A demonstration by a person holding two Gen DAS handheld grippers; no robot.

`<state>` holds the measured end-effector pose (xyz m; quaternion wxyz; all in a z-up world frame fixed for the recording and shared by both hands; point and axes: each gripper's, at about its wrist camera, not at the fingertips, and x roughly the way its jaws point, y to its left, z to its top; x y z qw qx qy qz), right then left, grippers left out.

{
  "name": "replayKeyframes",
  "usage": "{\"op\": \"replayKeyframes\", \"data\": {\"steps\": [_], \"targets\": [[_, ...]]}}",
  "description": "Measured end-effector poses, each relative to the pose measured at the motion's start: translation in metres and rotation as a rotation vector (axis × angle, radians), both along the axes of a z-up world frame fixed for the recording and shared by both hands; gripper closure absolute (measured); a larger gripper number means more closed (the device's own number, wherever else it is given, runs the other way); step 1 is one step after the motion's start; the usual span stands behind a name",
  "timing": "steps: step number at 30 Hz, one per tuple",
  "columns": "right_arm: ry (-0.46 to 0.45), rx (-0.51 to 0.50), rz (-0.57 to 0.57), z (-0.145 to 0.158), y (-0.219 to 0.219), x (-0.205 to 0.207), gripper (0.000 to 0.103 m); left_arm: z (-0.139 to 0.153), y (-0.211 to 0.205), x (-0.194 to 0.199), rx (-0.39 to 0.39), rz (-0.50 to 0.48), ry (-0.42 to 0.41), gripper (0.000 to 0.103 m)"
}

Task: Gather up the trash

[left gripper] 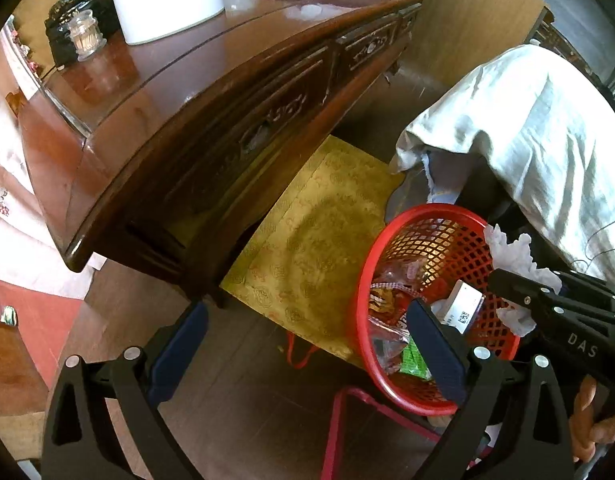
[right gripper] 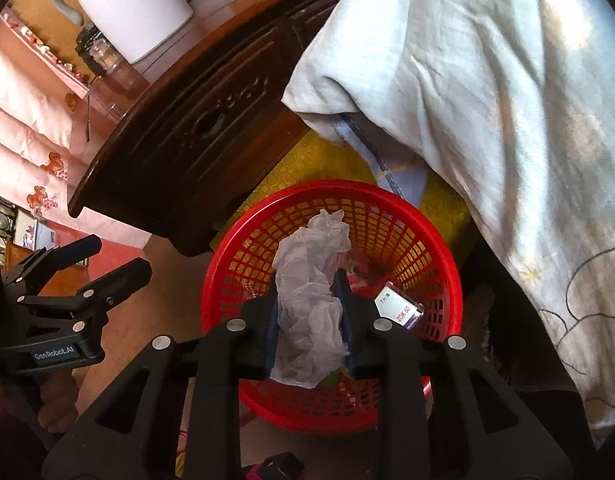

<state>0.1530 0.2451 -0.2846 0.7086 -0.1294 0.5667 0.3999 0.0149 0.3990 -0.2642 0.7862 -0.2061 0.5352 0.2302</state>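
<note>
Left wrist view: the left gripper (left gripper: 307, 328) stands with its blue-padded jaws wide apart and nothing between them, hanging beside the red plastic mesh waste basket (left gripper: 371, 276), which sits on the floor against a yellow patterned cushion (left gripper: 311, 232) under the edge of a dark carved wooden table (left gripper: 211, 92). The basket already holds wrappers and a small white carton with a printed code (left gripper: 463, 306). At the right, the right gripper (left gripper: 507, 284) reaches over the basket's far rim with a crumpled white tissue (left gripper: 511, 248) in its jaws.

Right wrist view: the right gripper (right gripper: 309, 320) is clamped on the crumpled white tissue (right gripper: 307, 296), both pads pressing its sides, directly above the basket's (right gripper: 219, 292) open mouth. The tissue is apart from the contents below. A pale cloth draped over furniture (right gripper: 487, 120) hangs close to the basket's right side.

Judgement: the step in hand is depositing the tissue. The next move calls only for parting the right jaws so it falls inside the rim; a soft wad may cling to a pad, so a full release is advisable. The left gripper is free for the next piece of rubbish.
</note>
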Motion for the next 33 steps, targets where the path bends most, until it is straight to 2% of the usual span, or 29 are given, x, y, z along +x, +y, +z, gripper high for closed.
{"op": "replayKeyframes", "data": {"steps": [3,5,10,13,20,26,33], "targets": [[-0.007,-0.002,0.011,0.000,0.003,0.000,0.070,-0.003,0.000,0.001,-0.003,-0.001,0.007,0.006],[-0.012,-0.001,0.015,0.000,0.005,-0.001,0.057,-0.003,0.000,0.001,-0.002,-0.001,0.008,0.006],[-0.021,0.024,0.010,0.006,0.002,0.000,0.053,-0.004,0.001,0.001,-0.004,0.002,0.006,0.006],[-0.038,0.037,0.014,0.013,0.000,0.000,0.043,-0.003,-0.001,0.001,-0.004,-0.004,0.007,0.006],[-0.149,0.073,0.008,0.048,-0.021,-0.013,0.043,0.007,-0.006,0.002,0.009,-0.030,-0.011,0.006],[-0.163,0.048,-0.021,0.057,-0.048,-0.023,0.042,0.026,-0.027,0.000,0.069,-0.101,-0.030,0.006],[-0.190,0.015,-0.039,0.065,-0.072,-0.042,0.036,0.050,-0.053,-0.010,0.123,-0.161,-0.050,0.006]]}}
